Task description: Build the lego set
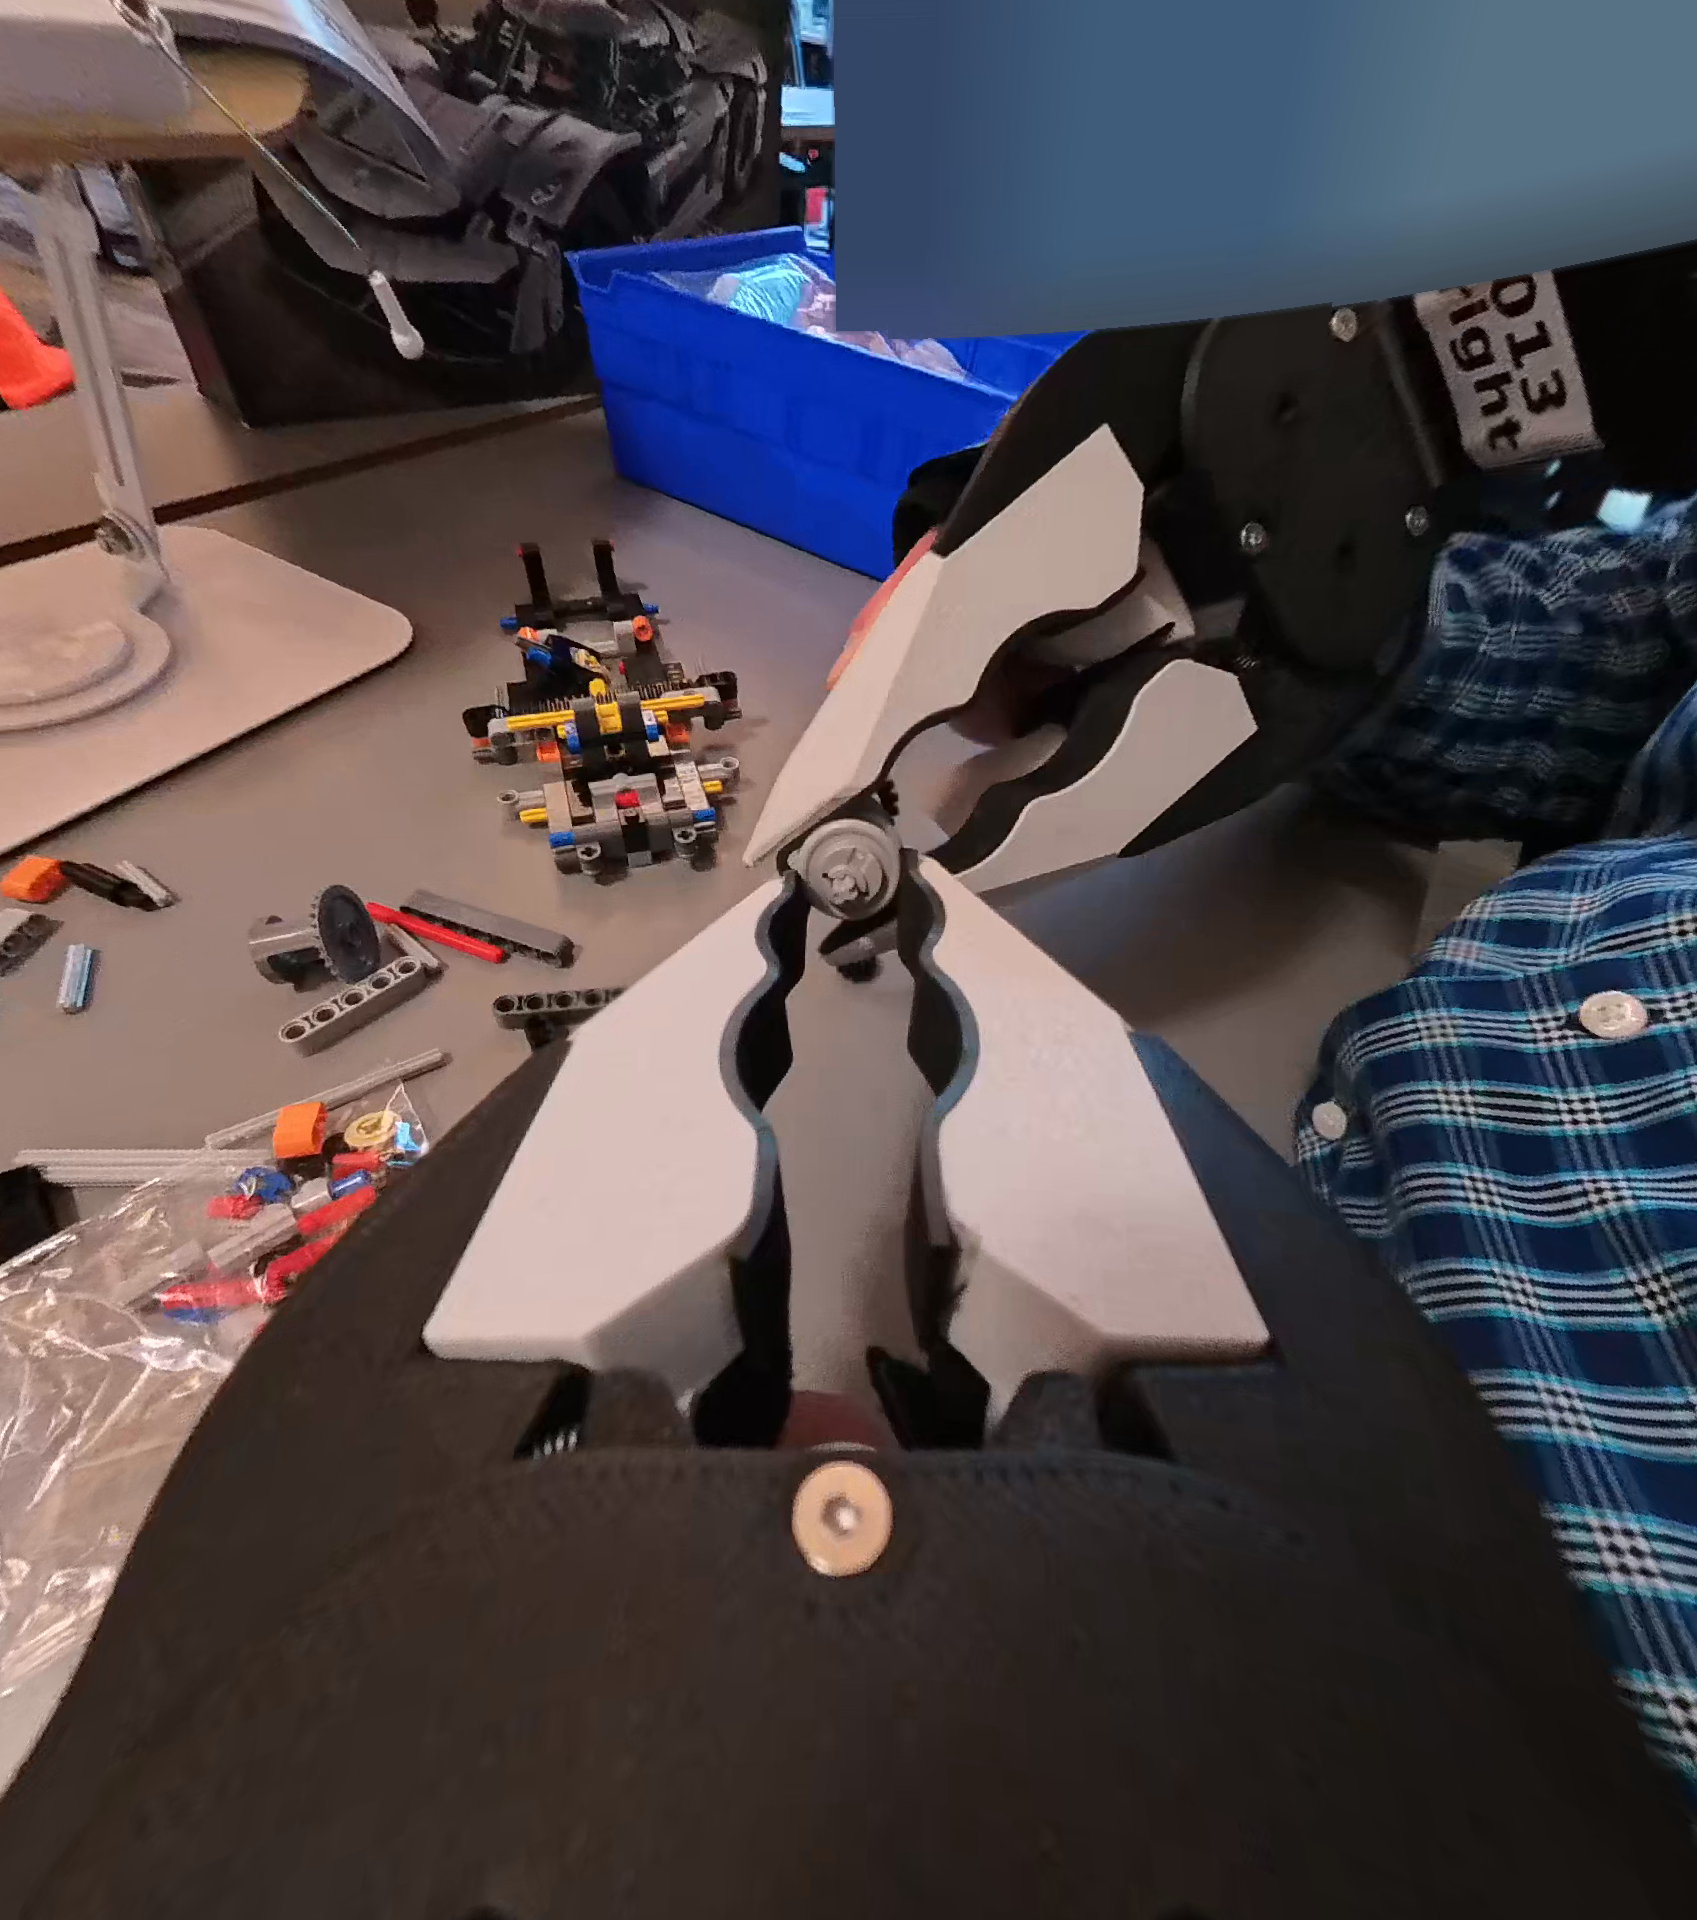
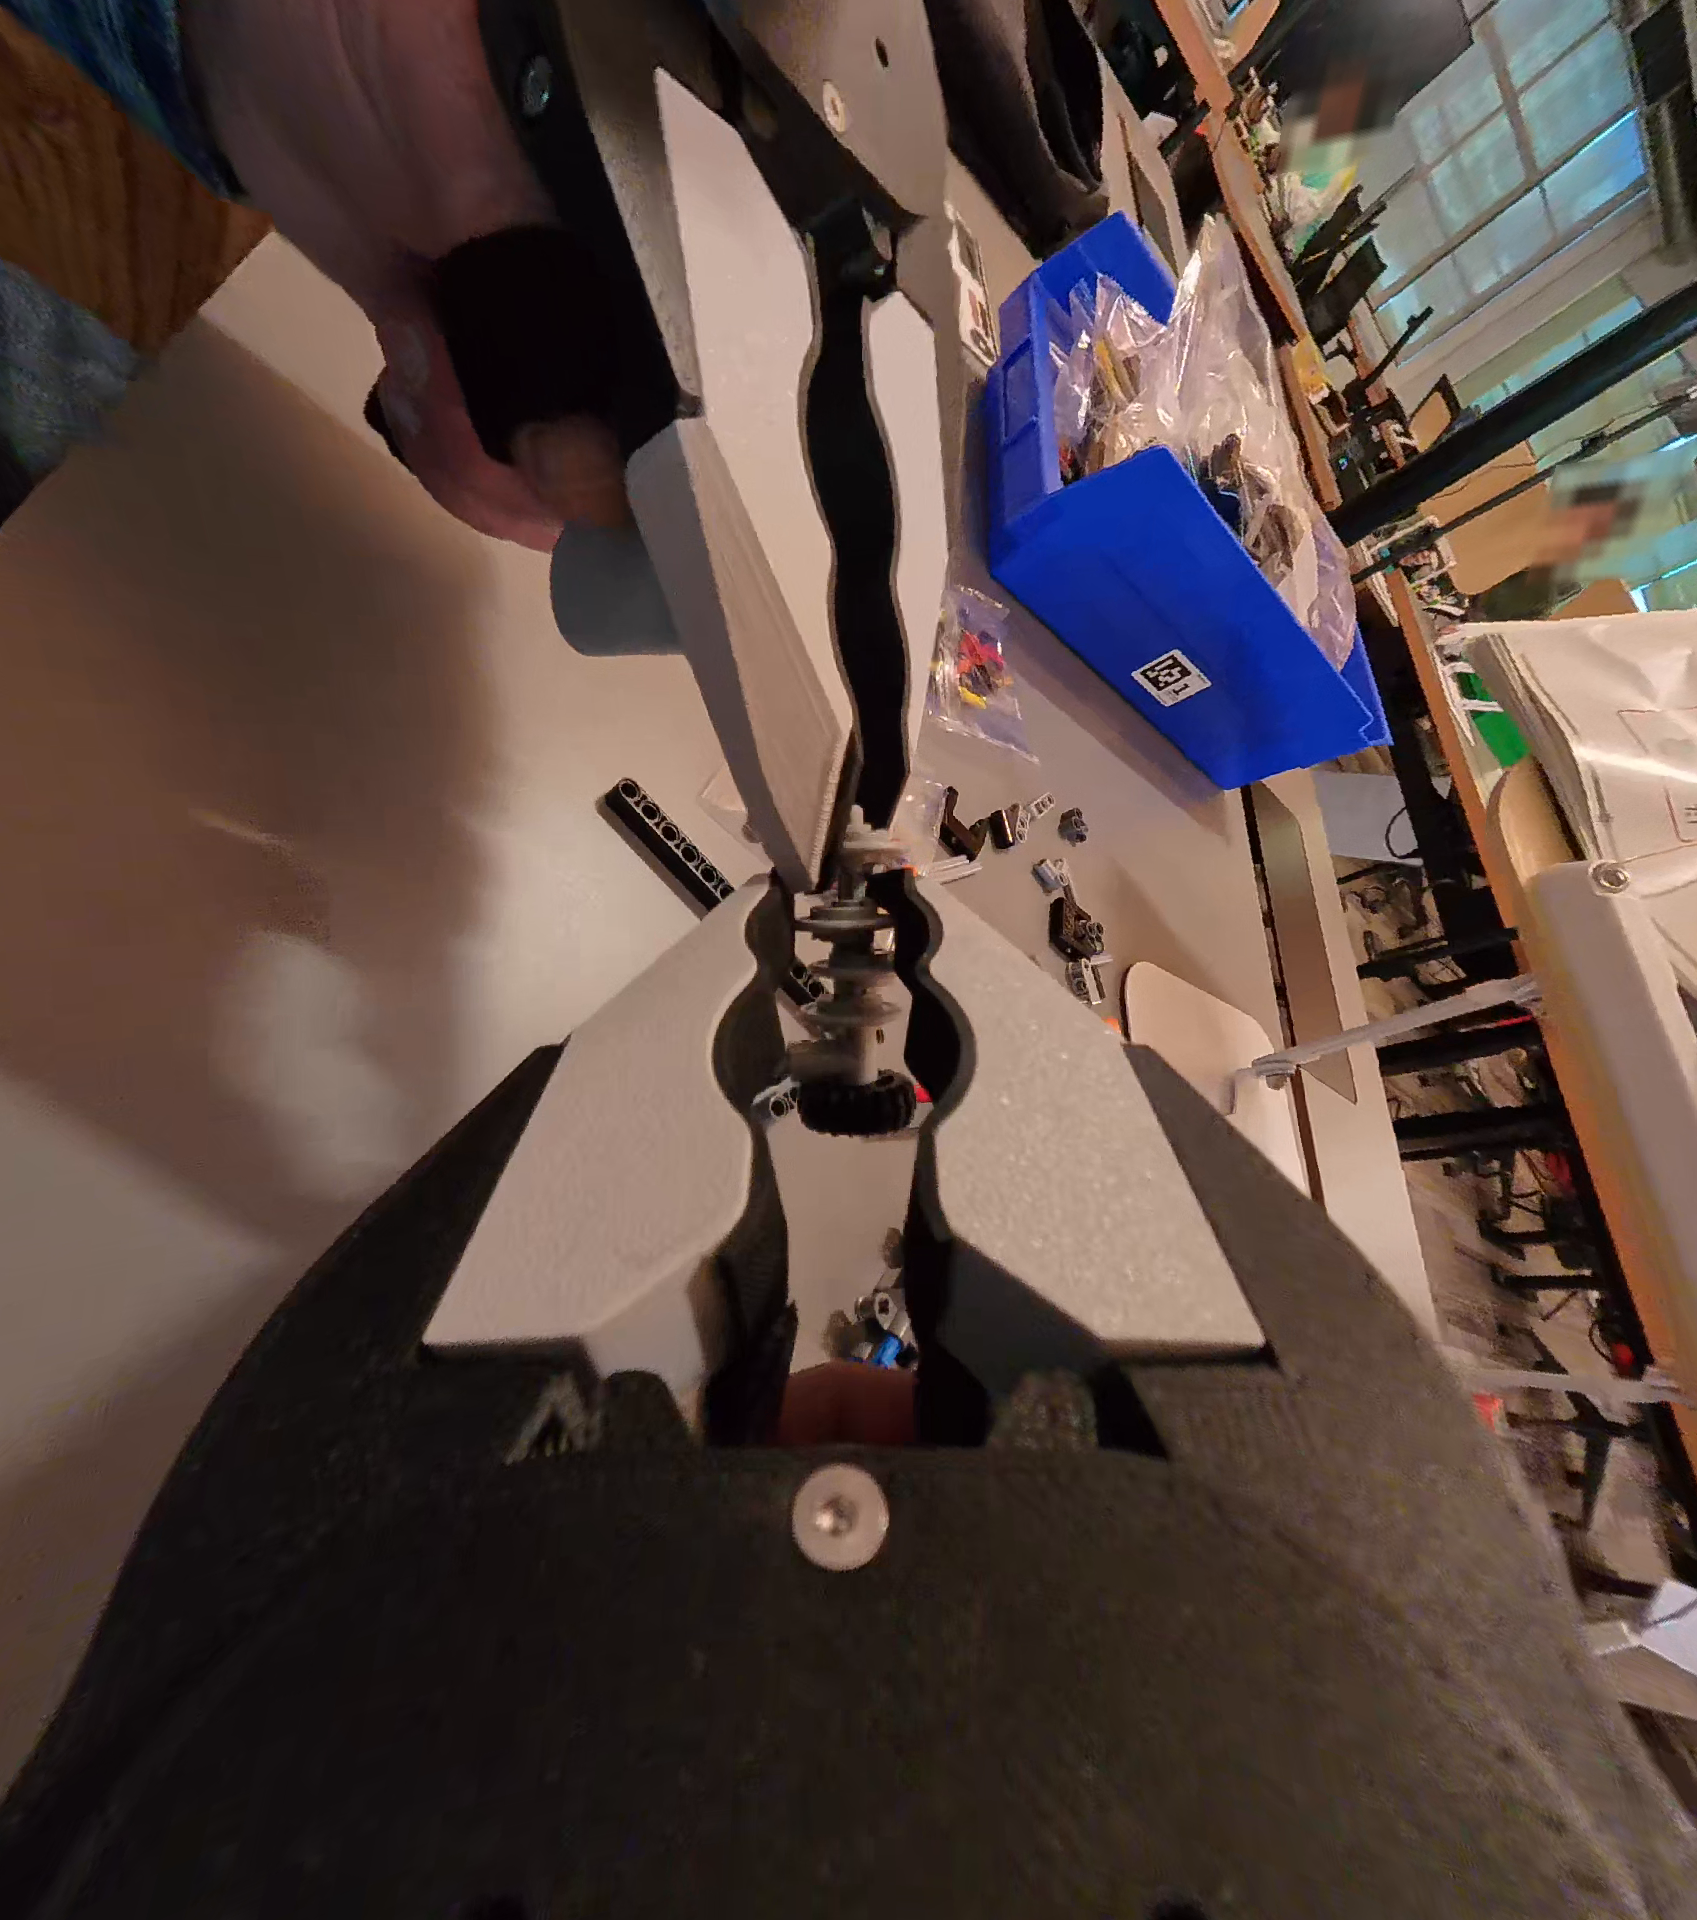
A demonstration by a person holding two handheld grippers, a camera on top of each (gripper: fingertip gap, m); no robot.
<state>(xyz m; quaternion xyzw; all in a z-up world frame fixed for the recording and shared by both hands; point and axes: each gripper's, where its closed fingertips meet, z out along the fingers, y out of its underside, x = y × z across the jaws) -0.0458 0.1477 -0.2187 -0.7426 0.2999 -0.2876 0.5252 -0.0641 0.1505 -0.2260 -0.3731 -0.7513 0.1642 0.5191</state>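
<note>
A small axle assembly (image 1: 849, 871) of grey round pieces and a black gear (image 2: 856, 1110) hangs in the air above the grey table, held from both ends. My left gripper (image 1: 849, 891) is shut on its grey end piece. My right gripper (image 2: 844, 899) is shut around the axle (image 2: 849, 992), with the grey discs and the gear between its fingers. In the left wrist view the right gripper (image 1: 859, 831) comes in from the upper right. In the right wrist view the left gripper (image 2: 859, 821) comes in from above. A partly built chassis (image 1: 615, 748) lies on the table beyond.
Loose beams, a gear and pins (image 1: 356, 945) lie left of the grippers, with clear bags of small parts (image 1: 200, 1247) nearer. A blue bin (image 1: 771, 416) holding bags stands behind and shows in the right wrist view (image 2: 1187, 603). A white stand (image 1: 96, 623) is far left. A plaid sleeve (image 1: 1550, 1143) is on the right. Only a small space, under 4 cm, lies between the two pairs of fingers.
</note>
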